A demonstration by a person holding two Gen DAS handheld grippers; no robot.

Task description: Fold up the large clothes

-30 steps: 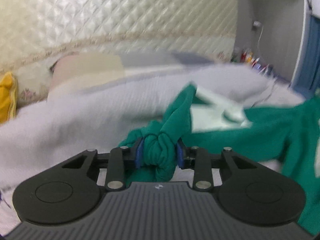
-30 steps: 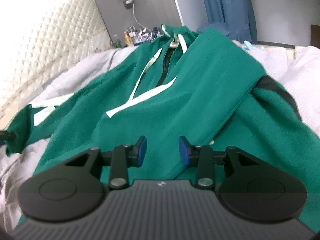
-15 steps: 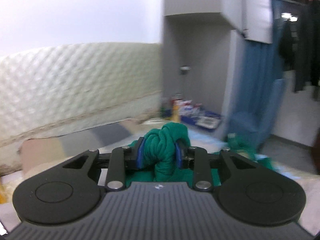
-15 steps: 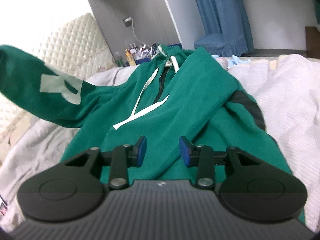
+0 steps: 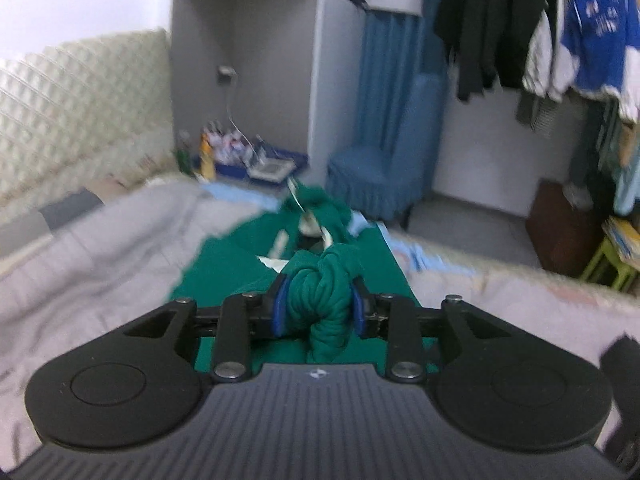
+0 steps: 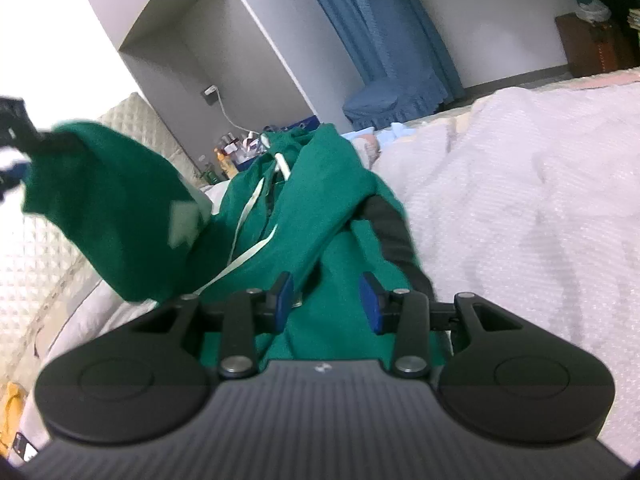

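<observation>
A green zip hoodie [image 6: 320,200] with white drawstrings lies on a pale bedspread [image 6: 520,200]. My left gripper [image 5: 319,306] pinches a bunched green sleeve end [image 5: 320,280] between its blue pads, and its jaws are opening. In the right wrist view that sleeve [image 6: 112,208] hangs lifted at the left, above the hoodie body, with the left gripper [image 6: 12,136] at the frame edge. My right gripper [image 6: 328,300] hovers low over the hoodie's near part, open, its pads apart with the fabric lying beneath them. A black stripe [image 6: 392,232] marks the other sleeve.
A quilted headboard [image 5: 80,112] runs along the left. Past the bed stand a cluttered bedside shelf [image 5: 236,152], a blue covered chair [image 5: 376,176], grey cabinets and hanging clothes [image 5: 520,20]. A brown box [image 5: 560,228] sits on the floor at right.
My left gripper lifted the sleeve off the bed and swung it over toward the hoodie body. My right gripper slid sideways over the hoodie, still open.
</observation>
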